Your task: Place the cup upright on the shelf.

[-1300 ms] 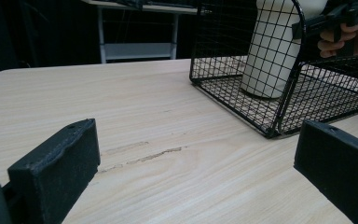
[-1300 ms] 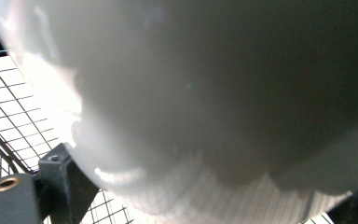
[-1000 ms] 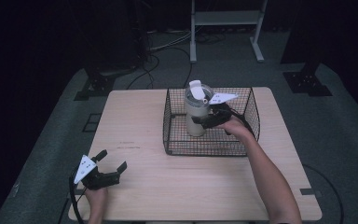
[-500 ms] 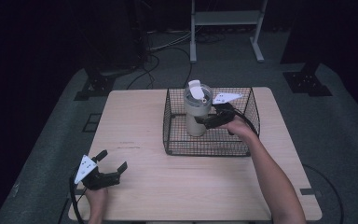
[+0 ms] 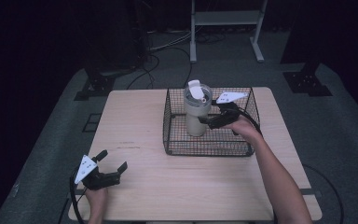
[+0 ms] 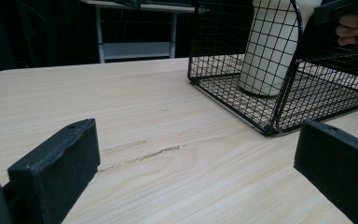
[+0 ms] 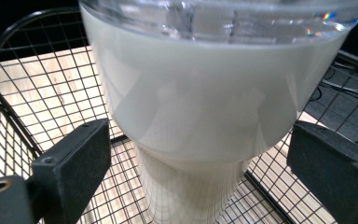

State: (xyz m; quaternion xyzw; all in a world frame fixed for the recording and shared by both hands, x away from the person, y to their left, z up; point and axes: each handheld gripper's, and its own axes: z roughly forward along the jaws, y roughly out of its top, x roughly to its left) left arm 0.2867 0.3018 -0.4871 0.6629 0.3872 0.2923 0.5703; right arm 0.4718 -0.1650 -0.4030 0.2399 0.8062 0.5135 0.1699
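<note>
- Step in hand: approach to grasp. The right claw (image 5: 204, 121) is inside the black wire-mesh basket (image 5: 177, 148), levelled at the side of the tall cream-white tumbler with a clear lid (image 5: 196, 112).
- Tumbler location: upright on the basket floor, toward the basket's left half, on the light wooden surface (image 5: 135, 126).
- Right claw state: spread. In the right gripper view the two black jaws stand either side of the tumbler (image 7: 205, 107), with a gap visible on each side; no contact can be confirmed.
- Left claw (image 5: 113, 165): spread and holding nothing, resting low at the near left corner of the surface, well apart from the basket. The left gripper view looks across bare wood toward the basket (image 6: 279, 119).
- Next move, as judged: advance until the body is centred between the jaws, then close below the wider upper section; a high grip could slip or tip it.
- Change from the earlier frames: the right claw has drawn slightly closer to the tumbler; the left claw and the tumbler have not shifted.
</note>
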